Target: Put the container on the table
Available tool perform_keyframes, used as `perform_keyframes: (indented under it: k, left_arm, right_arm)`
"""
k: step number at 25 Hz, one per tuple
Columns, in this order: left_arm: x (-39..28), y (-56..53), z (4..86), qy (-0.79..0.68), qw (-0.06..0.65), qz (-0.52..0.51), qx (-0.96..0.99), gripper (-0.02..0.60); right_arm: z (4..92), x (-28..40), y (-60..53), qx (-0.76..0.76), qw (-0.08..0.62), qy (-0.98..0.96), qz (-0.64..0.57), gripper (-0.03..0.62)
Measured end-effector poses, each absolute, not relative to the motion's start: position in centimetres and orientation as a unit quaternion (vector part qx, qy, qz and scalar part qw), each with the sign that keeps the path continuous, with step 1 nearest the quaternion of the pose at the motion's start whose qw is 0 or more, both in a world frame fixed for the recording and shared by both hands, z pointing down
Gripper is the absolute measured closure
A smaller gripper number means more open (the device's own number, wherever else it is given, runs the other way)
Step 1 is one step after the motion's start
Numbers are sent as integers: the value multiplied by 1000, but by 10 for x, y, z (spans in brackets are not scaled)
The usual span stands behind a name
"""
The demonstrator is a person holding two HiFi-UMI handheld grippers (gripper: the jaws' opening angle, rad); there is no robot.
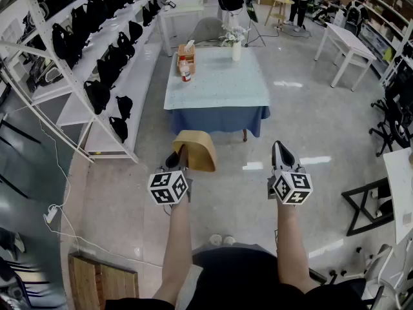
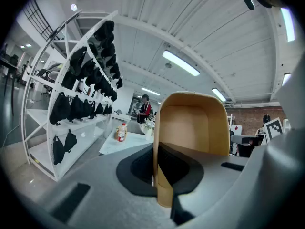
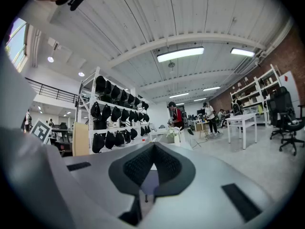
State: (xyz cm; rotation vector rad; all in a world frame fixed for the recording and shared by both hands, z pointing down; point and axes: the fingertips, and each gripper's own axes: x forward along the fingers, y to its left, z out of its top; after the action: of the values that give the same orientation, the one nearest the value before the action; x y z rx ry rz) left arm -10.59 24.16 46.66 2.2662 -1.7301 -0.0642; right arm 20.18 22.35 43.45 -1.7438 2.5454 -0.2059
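Observation:
My left gripper [image 1: 179,157] is shut on one wall of a tan, round-cornered open container [image 1: 197,150], held up in the air at about waist height. In the left gripper view the container [image 2: 193,128] stands upright, its thin wall pinched between the black pads [image 2: 164,173]. The table [image 1: 219,89], under a light blue cloth, stands ahead across a stretch of floor. My right gripper [image 1: 282,152] is level beside the left one, shut and empty; its pads [image 3: 152,168] meet at the tip.
On the table's far end stand a bottle [image 1: 185,70], a tan box [image 1: 188,51] and a vase of flowers [image 1: 236,47]. A white rack of black bags [image 1: 97,63] runs along the left. White tables [image 1: 348,44] and office chairs [image 1: 393,115] are at the right.

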Motion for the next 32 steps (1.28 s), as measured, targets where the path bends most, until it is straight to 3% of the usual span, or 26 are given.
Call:
perform_keyframes:
  k: [32]
  left_arm:
    - [-87,236,479,-605,154,-13,781,572]
  right_arm:
    - [457,220,213,-556,37,825,-98,595]
